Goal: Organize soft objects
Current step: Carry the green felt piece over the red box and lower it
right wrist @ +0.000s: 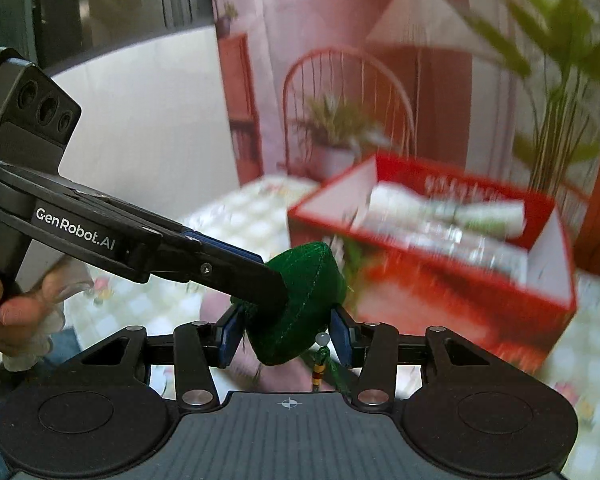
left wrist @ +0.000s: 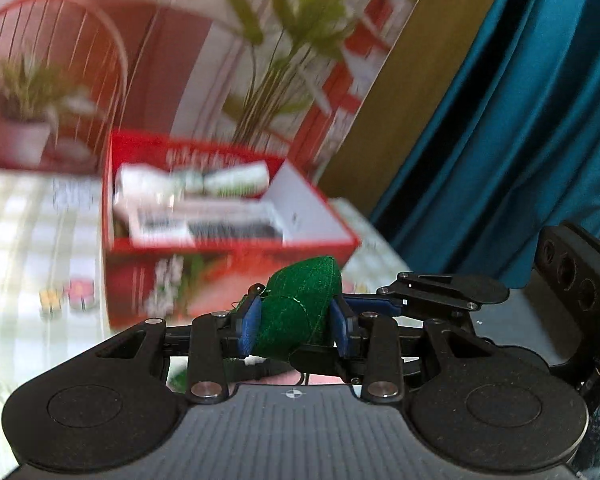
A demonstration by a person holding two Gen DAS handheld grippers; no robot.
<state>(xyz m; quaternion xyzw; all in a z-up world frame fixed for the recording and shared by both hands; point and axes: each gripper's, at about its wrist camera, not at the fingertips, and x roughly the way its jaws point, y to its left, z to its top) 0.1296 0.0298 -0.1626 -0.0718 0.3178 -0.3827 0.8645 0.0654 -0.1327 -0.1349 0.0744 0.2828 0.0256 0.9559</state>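
A green felt pouch (left wrist: pixel 300 308) with a small bead tassel (right wrist: pixel 319 364) hangs in the air in front of a red box. Both grippers hold it. In the left wrist view my left gripper (left wrist: pixel 296 318) is shut on it, its blue pads (left wrist: pixel 249 324) pressed into both sides. My right gripper (left wrist: pixel 352 307) reaches it from the right. In the right wrist view my right gripper (right wrist: pixel 288 334) is shut around the pouch (right wrist: pixel 300 304), and the left gripper (right wrist: pixel 274 284) comes in from the left and bites its upper side.
The open red box (left wrist: pixel 320 220) (right wrist: pixel 552 240) stands on a checked tablecloth (left wrist: pixel 28 220) and holds rolled white items (right wrist: pixel 452 216). A potted plant (right wrist: pixel 332 136) under a wire arch stands behind it. A teal curtain (left wrist: pixel 520 120) hangs at the right. A hand (right wrist: pixel 8 312) grips the left gripper's handle.
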